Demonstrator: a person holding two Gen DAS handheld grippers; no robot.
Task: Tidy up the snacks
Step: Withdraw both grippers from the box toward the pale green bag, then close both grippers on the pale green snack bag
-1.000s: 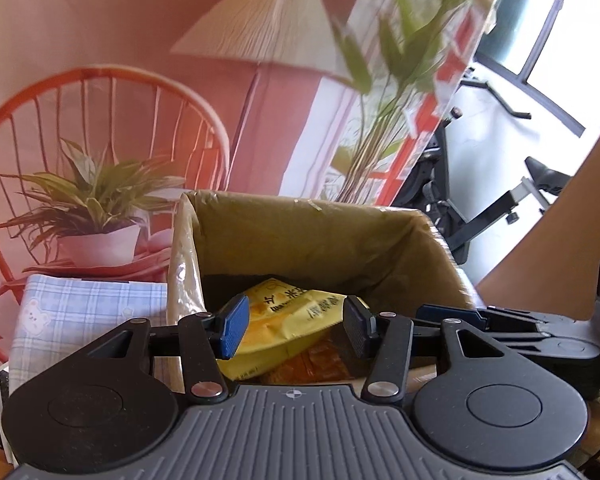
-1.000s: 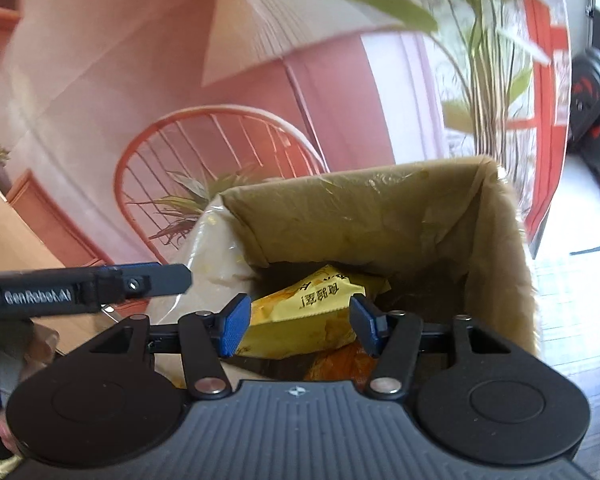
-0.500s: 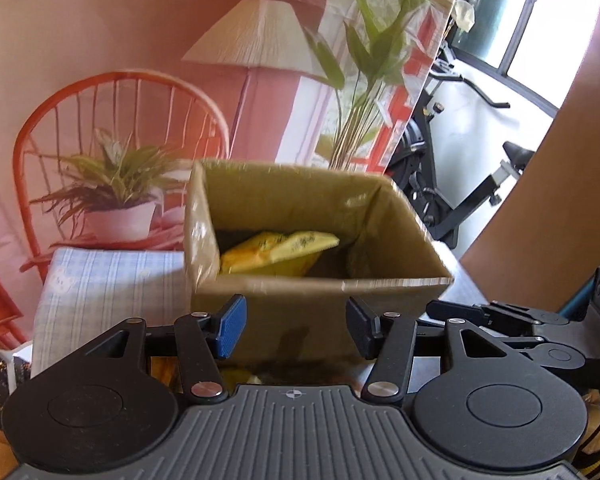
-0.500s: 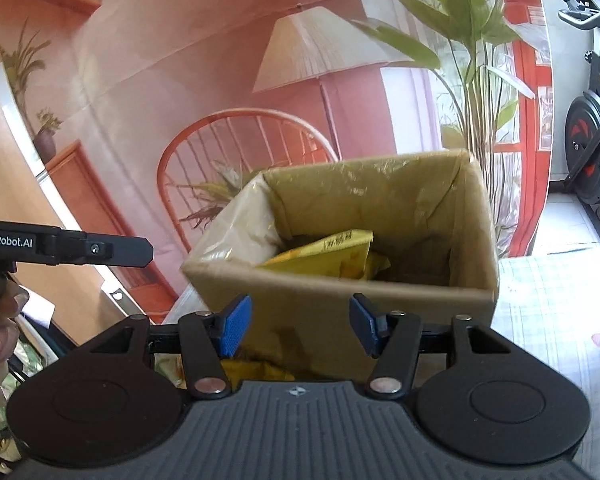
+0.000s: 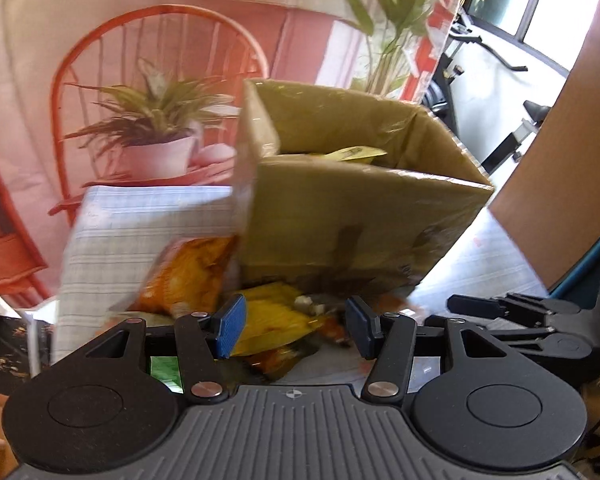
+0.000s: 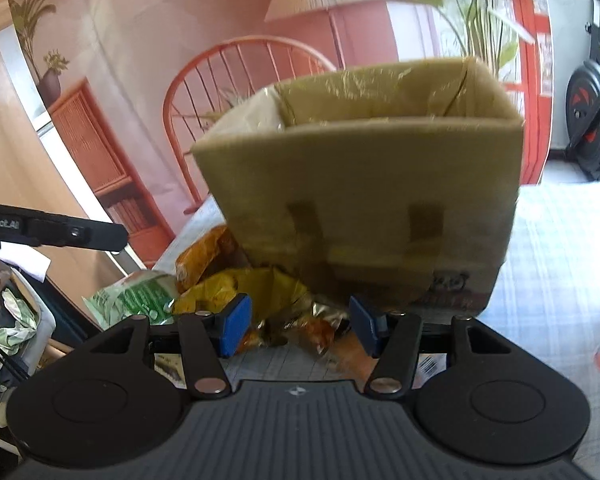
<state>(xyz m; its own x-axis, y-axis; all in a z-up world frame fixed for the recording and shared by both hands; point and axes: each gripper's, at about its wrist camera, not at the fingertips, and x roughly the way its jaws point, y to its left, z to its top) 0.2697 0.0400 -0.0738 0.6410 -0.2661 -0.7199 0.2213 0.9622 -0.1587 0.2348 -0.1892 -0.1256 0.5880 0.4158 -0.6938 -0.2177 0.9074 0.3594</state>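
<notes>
An open cardboard box (image 5: 340,216) stands on the checked tablecloth, with a yellow snack bag (image 5: 352,154) peeking over its rim. The box also fills the right wrist view (image 6: 364,196). Loose snack bags lie at the box's near foot: a yellow bag (image 5: 276,320), an orange bag (image 5: 188,276). In the right wrist view I see the yellow bag (image 6: 240,284), the orange bag (image 6: 204,252) and a green bag (image 6: 136,296). My left gripper (image 5: 294,324) is open and empty just before the yellow bag. My right gripper (image 6: 300,324) is open and empty above the pile.
The checked tablecloth (image 6: 560,280) stretches to the right of the box. A printed backdrop with an orange chair (image 5: 140,80) hangs behind the table. An exercise bike (image 6: 592,120) stands beyond at the right. The right gripper shows at the left wrist view's right edge (image 5: 532,320).
Both grippers have drawn back and down from over the box's opening to its near foot. The loose snack bags on the table have come into view.
</notes>
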